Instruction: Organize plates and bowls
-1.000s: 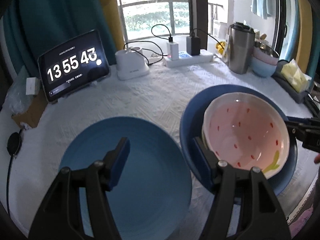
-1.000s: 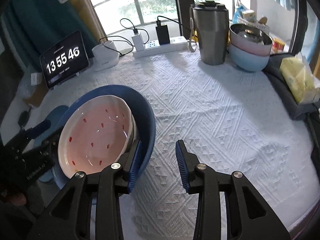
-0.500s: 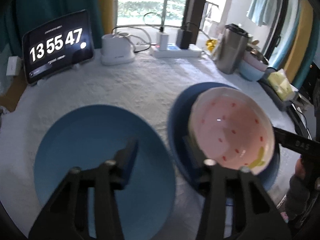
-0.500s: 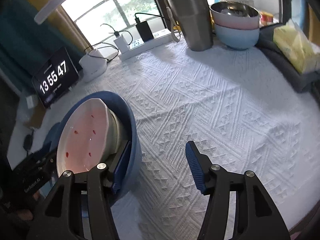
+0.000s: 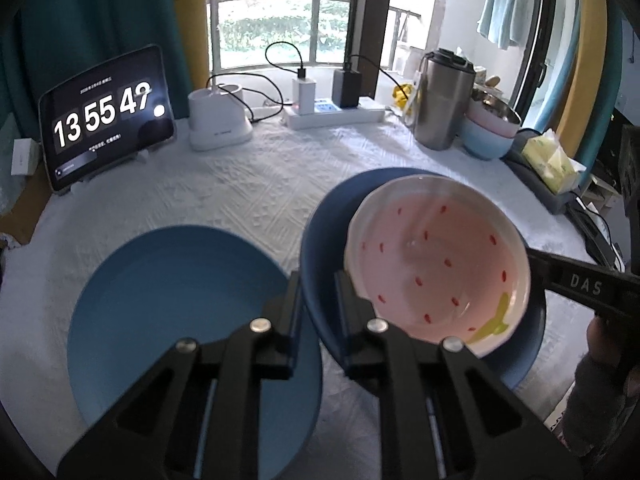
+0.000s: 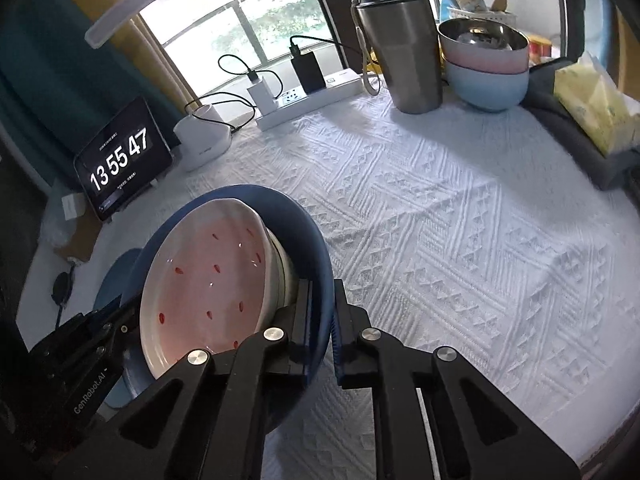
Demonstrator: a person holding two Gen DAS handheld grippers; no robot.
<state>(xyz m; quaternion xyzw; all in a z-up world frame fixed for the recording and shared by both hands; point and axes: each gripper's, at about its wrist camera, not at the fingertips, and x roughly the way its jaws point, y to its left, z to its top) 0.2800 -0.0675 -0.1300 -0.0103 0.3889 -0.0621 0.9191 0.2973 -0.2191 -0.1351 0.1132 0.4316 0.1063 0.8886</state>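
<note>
A dark blue bowl [image 5: 324, 220] holds a pink strawberry-pattern bowl [image 5: 436, 264] inside it. My left gripper [image 5: 318, 300] is shut on the dark blue bowl's left rim. My right gripper [image 6: 320, 320] is shut on the same bowl's [image 6: 316, 248] right rim, with the pink bowl [image 6: 208, 276] tilted inside it. The bowl pair seems lifted off the cloth. A light blue plate [image 5: 180, 312] lies flat on the white cloth under my left gripper; it also shows in the right wrist view [image 6: 116, 276].
At the back stand a clock tablet [image 5: 108, 116], a white charger base [image 5: 218, 120], a power strip [image 5: 332, 114], a steel tumbler [image 6: 404, 48] and stacked pink and blue bowls [image 6: 486, 72]. A yellow tissue pack [image 6: 596, 108] lies at the right edge.
Both grippers have closed on opposite rims of the dark blue bowl. The bowl pair has tilted and risen slightly.
</note>
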